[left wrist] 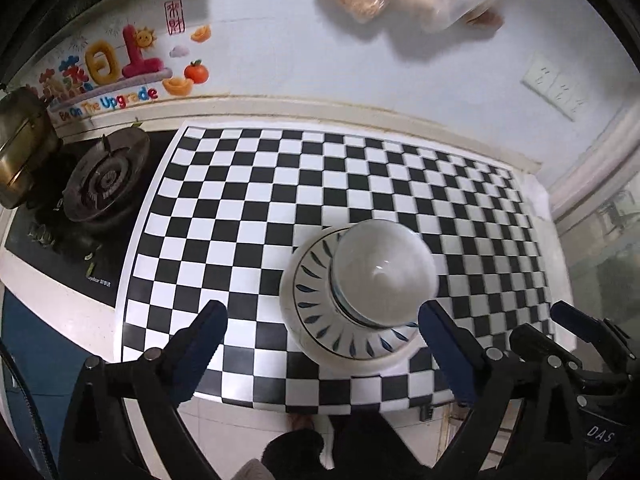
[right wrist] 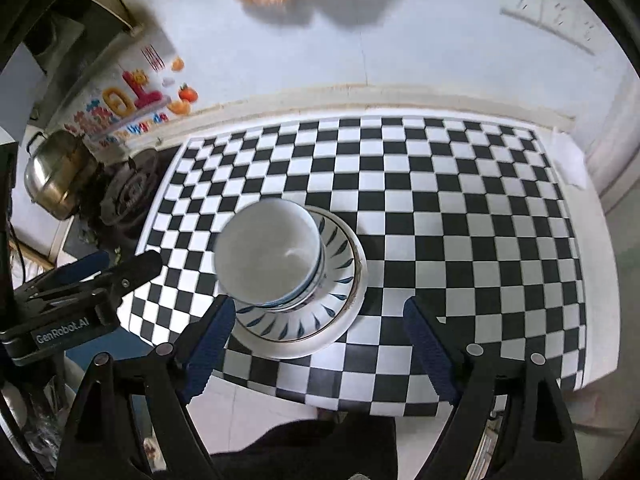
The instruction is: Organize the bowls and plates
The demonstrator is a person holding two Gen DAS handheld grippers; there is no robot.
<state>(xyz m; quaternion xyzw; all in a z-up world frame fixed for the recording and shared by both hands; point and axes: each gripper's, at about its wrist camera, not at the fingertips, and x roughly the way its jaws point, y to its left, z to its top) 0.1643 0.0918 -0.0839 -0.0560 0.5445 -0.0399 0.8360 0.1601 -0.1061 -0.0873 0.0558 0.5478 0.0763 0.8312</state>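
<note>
1. Left tool [left wrist: 322,354] and right tool [right wrist: 318,346] both gape wide, holding nothing.
2. Bowls [right wrist: 267,255] sit stacked on plates [right wrist: 320,328], centre frame, near the bench [right wrist: 460,208] front edge.
3. Risk: the off-centre bowls could tip if nudged.

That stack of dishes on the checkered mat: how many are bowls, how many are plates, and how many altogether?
Bowls: at least 2, nested; top white bowl, a blue-rimmed one under it.
Plates: 2; leaf-patterned plate, plain white plate at the bottom.
Total: 4 that I can make out.
</note>
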